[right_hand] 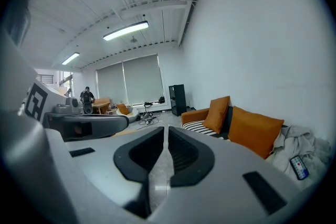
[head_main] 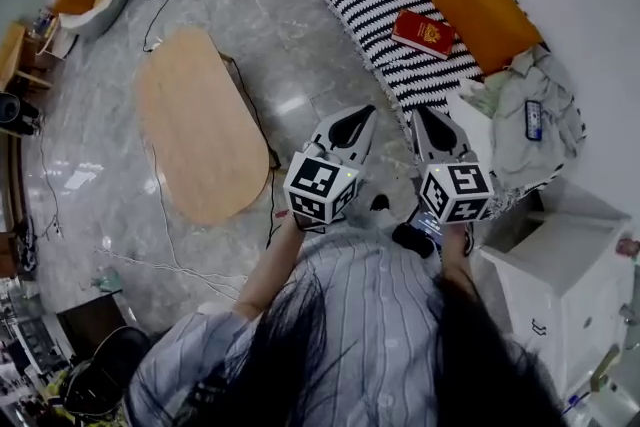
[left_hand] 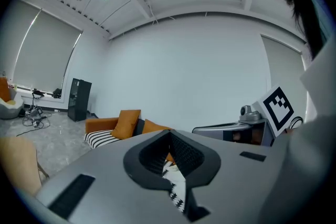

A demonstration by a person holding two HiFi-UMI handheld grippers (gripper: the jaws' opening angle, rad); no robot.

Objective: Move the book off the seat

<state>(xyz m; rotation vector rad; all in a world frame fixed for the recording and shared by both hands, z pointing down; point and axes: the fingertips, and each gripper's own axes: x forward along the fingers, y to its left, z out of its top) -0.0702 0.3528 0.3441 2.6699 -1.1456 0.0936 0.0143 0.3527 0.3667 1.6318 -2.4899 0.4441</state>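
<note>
A red book [head_main: 424, 33] lies flat on the black-and-white striped seat of the sofa [head_main: 370, 0], beside the orange back cushions [head_main: 480, 0]. In the head view both grippers are held side by side over the floor, short of the sofa's near end. My left gripper [head_main: 357, 118] is shut with nothing between its fingers, and my right gripper [head_main: 428, 118] is shut and empty too. The left gripper view shows closed jaws over the striped seat [left_hand: 101, 137]. The right gripper view shows closed jaws, with the orange cushions [right_hand: 252, 131] to the right. Neither gripper view shows the book.
An oval wooden table [head_main: 200, 125] stands on the grey floor to the left, with cables around it. A heap of pale clothes [head_main: 530, 115] with a remote [head_main: 533, 120] on it lies at the sofa's near end. A white cabinet [head_main: 560, 265] is at the right.
</note>
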